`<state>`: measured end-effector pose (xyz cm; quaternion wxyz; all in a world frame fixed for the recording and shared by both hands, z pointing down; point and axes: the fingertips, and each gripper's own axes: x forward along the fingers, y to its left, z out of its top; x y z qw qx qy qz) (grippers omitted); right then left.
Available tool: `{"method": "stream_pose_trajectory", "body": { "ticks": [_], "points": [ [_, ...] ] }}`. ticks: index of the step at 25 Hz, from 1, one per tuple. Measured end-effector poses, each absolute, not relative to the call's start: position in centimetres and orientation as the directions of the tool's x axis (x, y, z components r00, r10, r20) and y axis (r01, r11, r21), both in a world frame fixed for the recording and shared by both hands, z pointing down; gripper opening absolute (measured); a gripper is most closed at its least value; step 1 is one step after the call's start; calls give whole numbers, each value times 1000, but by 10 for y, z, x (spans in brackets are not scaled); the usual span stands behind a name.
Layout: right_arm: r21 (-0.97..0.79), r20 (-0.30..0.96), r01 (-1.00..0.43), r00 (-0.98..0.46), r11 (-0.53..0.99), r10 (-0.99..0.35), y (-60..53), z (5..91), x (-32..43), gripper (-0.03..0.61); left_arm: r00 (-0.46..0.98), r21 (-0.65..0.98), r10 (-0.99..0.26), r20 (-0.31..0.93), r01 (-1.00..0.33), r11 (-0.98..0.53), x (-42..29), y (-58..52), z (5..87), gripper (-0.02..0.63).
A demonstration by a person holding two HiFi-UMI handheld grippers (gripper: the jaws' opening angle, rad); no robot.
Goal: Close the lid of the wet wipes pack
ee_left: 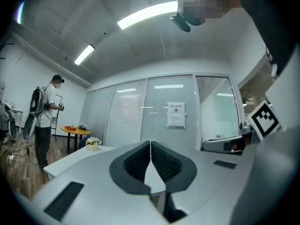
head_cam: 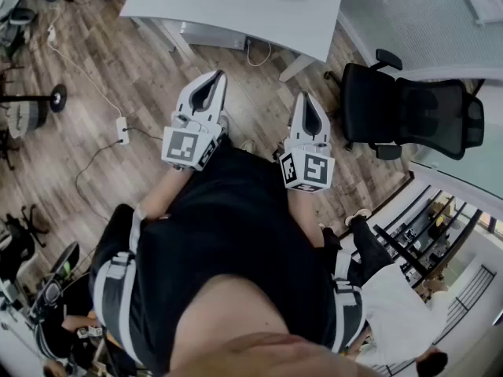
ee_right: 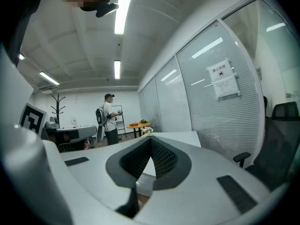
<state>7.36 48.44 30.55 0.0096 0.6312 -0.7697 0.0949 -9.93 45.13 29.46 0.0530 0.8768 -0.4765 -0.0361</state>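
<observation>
Hanging short of table [head_cam: 236, 10] edge: left tool [head_cam: 215, 77], right tool [head_cam: 303, 97] (jaws together).

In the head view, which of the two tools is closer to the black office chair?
The right tool, at the picture's right: the black office chair stands on that same side, and the left tool lies farther from it.
</observation>
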Motion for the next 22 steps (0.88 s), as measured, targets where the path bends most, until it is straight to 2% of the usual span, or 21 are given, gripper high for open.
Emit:
{"method": "stream_pose_trajectory", "body": {
  "ticks": [6, 12, 17, 18, 20, 22],
  "points": [
    [-108, 147, -975, -207, 193, -967, 478, 305, 73, 21, 530, 125, -847, 33, -843, -522, -101, 445, 298, 28],
    [-106, 152, -976, -206, 192, -967, 476, 305, 70, 21, 547, 132, -837, -7, -829, -543, -100, 443, 297, 28],
    [-100, 100, -976, -203, 193, -974, 468, 296, 67, 23, 543, 139, -839, 12, -832, -537, -103, 436, 298, 28],
    [-105, 99, -974, -209, 199, -973, 466, 297, 66, 41, 541, 141, -841, 23, -834, -533, -105, 435, 300, 28],
    [-127, 112, -970, -221, 206, -969, 461, 302, 63, 194, 546, 137, -837, 27, -832, -538, -107, 433, 302, 28],
    [-134, 123, -972, -212, 196, -969, 456, 307, 61, 199, 555, 138, -832, 10, -824, -549, -109, 429, 302, 28]
  ]
}}
